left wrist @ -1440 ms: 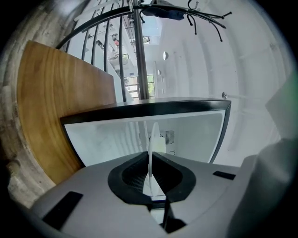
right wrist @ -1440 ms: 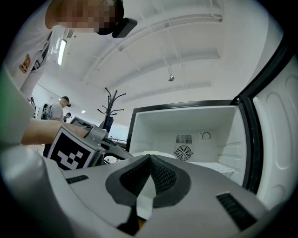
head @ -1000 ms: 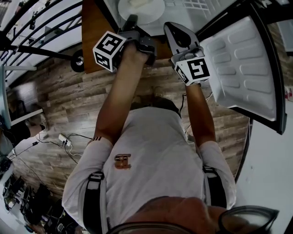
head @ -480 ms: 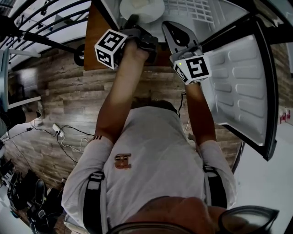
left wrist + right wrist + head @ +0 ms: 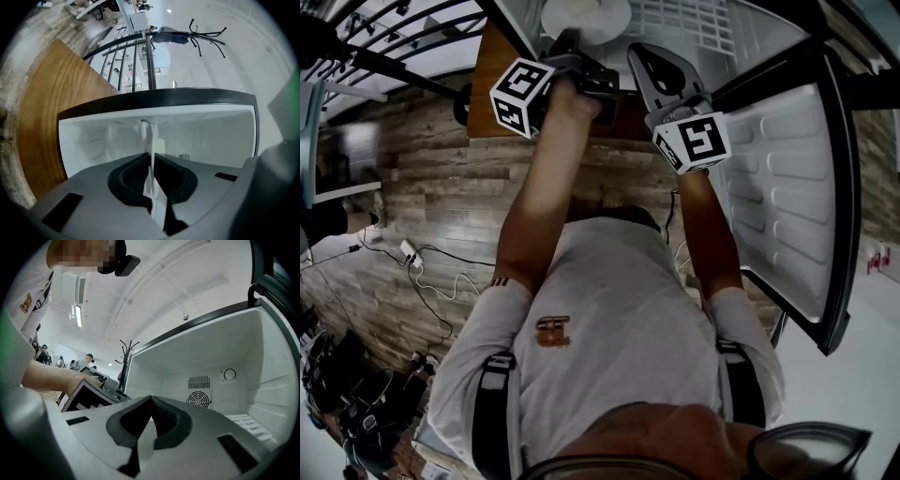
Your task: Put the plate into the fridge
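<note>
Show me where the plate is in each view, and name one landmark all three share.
Head view: plate at the top edge, just ahead of the left tongs.
Left gripper view: centre, edge-on, clamped in the left tongs.
Right gripper view: cannot be picked out.
Shared landmark: the white inside of the fridge.

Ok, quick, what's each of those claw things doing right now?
Left gripper: closed on the plate, gripping its edge.
Right gripper: closed, holding nothing.

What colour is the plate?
White. The plate shows best in the head view.
</note>
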A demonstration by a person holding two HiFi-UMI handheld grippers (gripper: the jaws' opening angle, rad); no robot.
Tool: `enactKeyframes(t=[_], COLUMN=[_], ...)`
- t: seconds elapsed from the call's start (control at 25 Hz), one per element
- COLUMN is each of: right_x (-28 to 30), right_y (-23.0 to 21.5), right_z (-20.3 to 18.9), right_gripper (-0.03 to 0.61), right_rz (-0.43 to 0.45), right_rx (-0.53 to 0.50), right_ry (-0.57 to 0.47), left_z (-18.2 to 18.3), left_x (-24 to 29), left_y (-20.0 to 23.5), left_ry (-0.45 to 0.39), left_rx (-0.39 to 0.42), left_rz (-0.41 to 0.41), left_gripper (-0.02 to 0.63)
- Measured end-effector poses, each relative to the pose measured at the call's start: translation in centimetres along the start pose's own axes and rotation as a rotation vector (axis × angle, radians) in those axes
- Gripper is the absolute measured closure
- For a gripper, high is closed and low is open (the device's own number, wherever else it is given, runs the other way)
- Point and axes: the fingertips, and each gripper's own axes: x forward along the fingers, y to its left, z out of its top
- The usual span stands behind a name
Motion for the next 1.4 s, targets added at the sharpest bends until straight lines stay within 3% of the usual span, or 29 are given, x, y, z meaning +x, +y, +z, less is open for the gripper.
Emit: enactKeyframes(t=[0.4, 0.6, 1.04, 1.4], right_x=[0.5, 0.5, 0.6, 1.1], right_y=[0.3, 0.5, 0.6, 1.3], right_z=[0.0, -0.4, -1.2, -2.3], right_gripper=[0.546, 0.546, 0.546, 0.546], right_rz=[-0.008, -0.020, -0.042, -0.041], right_rx=[0.009, 0.002, 0.014, 0.035], right_ry=[0.000, 0.019, 0.036, 0.054], left_z=[0.1, 0.2, 0.4, 0.7], left_x=[0.0, 0.0, -0.3, -1.5], left_y=[-0.3, -0.5, -1.1, -0.6], left_ry=[0.006, 0.013, 0.041, 0.072], left_rx=[-0.016, 0.015, 0.110, 0.211], left_rz=[0.030, 0.019, -0.032, -0.082], left_gripper=[0.586, 0.583, 0.452, 0.420])
